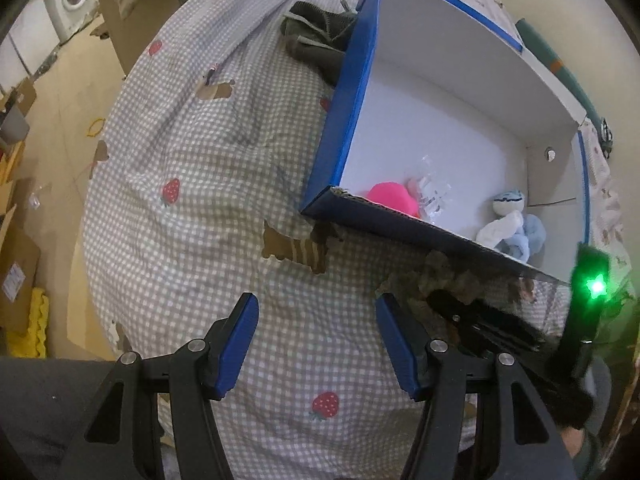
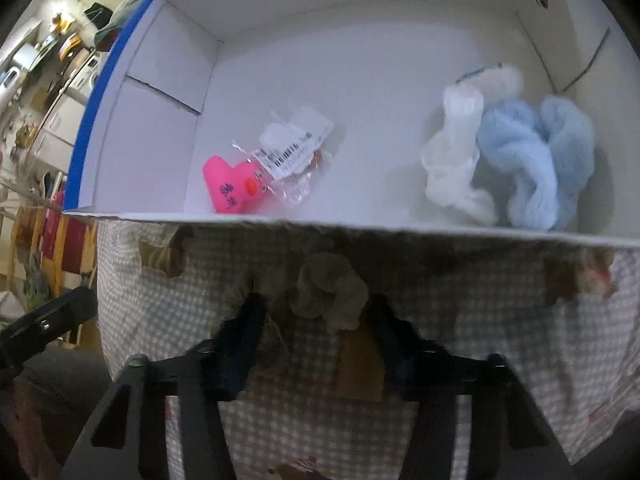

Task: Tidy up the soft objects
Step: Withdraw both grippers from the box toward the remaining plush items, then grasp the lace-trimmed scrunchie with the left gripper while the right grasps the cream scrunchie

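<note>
My right gripper (image 2: 316, 312) jaws grasping the limp olive scrunchie (image 2: 328, 292) at twelve o'clock; left gripper (image 1: 316, 344) released

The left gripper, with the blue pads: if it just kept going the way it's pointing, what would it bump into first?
Most likely the checked bedcover. Nothing lies between the left gripper's pads, though depth is hard to judge.

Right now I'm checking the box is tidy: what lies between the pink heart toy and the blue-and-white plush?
Only a clear plastic bag beside the pink heart toy; then bare box floor to the blue-and-white plush, per the right wrist view.
</note>
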`<state>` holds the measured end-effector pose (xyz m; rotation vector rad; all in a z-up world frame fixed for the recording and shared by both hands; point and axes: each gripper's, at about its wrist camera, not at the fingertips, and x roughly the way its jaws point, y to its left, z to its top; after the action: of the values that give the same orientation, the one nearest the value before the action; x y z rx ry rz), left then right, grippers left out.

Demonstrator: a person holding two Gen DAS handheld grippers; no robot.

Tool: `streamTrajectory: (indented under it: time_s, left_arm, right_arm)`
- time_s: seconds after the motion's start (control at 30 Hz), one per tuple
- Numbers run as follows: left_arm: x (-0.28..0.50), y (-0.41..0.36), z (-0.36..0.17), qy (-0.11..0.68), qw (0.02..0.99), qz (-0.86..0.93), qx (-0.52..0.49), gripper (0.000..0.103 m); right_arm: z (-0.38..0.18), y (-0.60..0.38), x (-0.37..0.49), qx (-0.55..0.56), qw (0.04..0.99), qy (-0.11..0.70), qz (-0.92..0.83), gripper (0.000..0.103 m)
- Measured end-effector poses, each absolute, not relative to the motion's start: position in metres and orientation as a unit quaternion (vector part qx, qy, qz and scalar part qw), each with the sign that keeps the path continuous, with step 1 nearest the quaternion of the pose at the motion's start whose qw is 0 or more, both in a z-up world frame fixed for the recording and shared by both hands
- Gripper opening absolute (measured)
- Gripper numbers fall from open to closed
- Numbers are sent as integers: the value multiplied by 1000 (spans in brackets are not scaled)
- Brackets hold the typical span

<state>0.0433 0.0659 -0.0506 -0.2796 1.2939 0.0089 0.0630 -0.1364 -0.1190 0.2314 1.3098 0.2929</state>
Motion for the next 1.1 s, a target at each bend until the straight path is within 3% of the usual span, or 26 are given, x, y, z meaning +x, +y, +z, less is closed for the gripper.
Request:
streamTrajectory:
  time_s: [0.07, 0.63, 1.1]
  left_arm:
    - [44, 65, -49, 600, 788, 2, -135, 58]
    - [46, 49, -60, 612, 784, 14, -99, 58]
    - [54, -7, -100, 638, 768, -45, -31, 58]
  right_arm:
    - [-119, -135, 61, 98, 782, 600, 138, 12]
    - [-40, -168, 15, 113, 817, 531, 196, 11]
    - [-48, -185, 8, 130, 832, 506, 185, 11]
